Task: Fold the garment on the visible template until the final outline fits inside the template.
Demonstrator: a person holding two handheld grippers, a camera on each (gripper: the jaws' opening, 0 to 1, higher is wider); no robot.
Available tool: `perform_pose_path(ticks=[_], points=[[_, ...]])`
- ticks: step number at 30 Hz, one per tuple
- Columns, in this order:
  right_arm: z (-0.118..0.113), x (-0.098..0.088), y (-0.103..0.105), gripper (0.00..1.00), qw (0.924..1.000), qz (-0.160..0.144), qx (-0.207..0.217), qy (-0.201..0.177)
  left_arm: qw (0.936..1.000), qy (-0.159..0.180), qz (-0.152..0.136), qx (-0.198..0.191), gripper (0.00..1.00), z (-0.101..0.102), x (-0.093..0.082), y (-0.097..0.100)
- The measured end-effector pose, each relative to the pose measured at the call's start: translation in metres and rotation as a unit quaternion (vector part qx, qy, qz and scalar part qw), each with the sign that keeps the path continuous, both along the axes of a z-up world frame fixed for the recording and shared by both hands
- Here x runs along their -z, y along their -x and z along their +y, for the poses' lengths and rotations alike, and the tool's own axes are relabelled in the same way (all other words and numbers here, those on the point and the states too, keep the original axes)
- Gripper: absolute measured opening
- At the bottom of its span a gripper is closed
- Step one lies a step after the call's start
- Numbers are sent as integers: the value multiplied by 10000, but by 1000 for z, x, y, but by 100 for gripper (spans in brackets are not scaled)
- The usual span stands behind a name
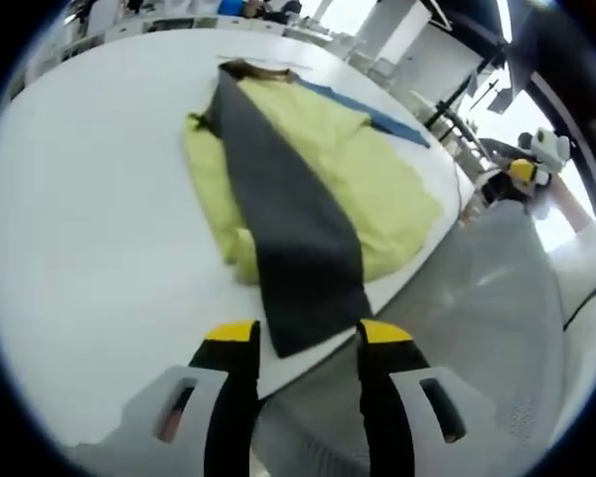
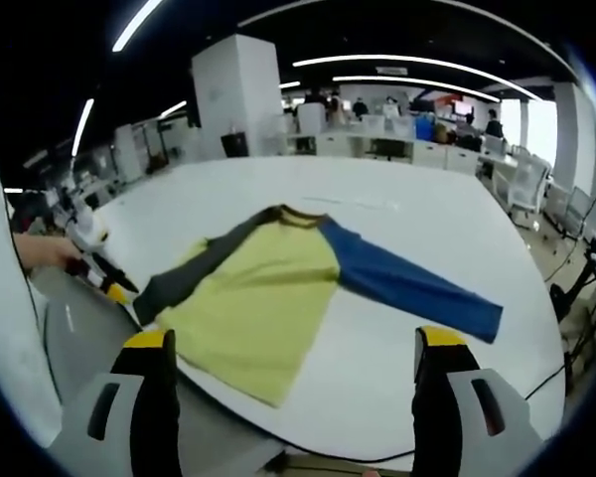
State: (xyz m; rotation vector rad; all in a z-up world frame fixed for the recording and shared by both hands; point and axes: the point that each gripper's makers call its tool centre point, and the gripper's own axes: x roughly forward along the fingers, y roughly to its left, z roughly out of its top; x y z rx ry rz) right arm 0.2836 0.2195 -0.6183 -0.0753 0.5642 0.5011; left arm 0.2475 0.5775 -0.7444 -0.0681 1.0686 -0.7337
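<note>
1. The shirt (image 2: 268, 288) is spread on the white tabletop (image 2: 397, 214), its hem near the front edge – a careless pull could likely drag it off.
2. The grey sleeve (image 1: 288, 224) is laid across the yellow body, its cuff just ahead of the left claw (image 1: 308, 333); jaws apart, nothing held.
3. The right claw (image 2: 296, 348) is wide open – nothing touched. The blue sleeve (image 2: 407, 283) is left unfolded.
</note>
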Motion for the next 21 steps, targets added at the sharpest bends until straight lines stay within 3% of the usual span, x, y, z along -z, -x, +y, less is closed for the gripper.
perform_pose_path(ticks=[21], points=[[1, 4, 6, 99, 9999, 94, 67, -7, 9998, -84, 179, 53, 19, 4, 11, -1]])
